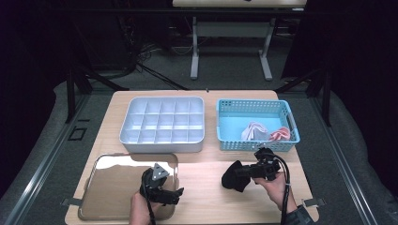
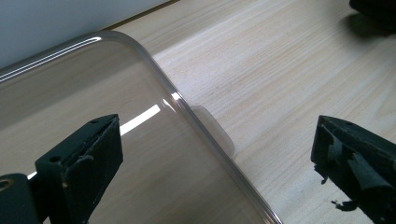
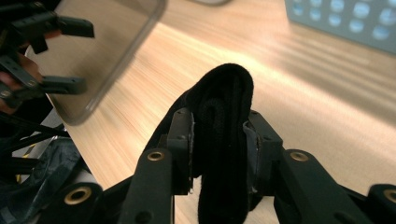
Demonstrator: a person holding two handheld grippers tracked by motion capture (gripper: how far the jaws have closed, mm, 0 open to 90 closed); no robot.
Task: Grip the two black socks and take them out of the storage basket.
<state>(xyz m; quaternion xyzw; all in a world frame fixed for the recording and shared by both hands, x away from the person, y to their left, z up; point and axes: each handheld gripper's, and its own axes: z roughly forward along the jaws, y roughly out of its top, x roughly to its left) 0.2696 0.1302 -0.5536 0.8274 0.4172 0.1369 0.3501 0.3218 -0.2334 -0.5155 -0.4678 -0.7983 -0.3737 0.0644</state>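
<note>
Right gripper [image 1: 248, 171] pinches a black sock [image 1: 233, 176] above the table [image 1: 206, 187]. Left gripper [image 1: 174, 194], jaws spread, hovers over the clear lid [image 1: 108, 187], gripping nothing.

On the table [image 1: 206, 164], the divided tray [image 1: 163, 124] was set left of the basket [image 1: 256, 124]; the clear lid [image 1: 126, 185] lay before the tray.
</note>
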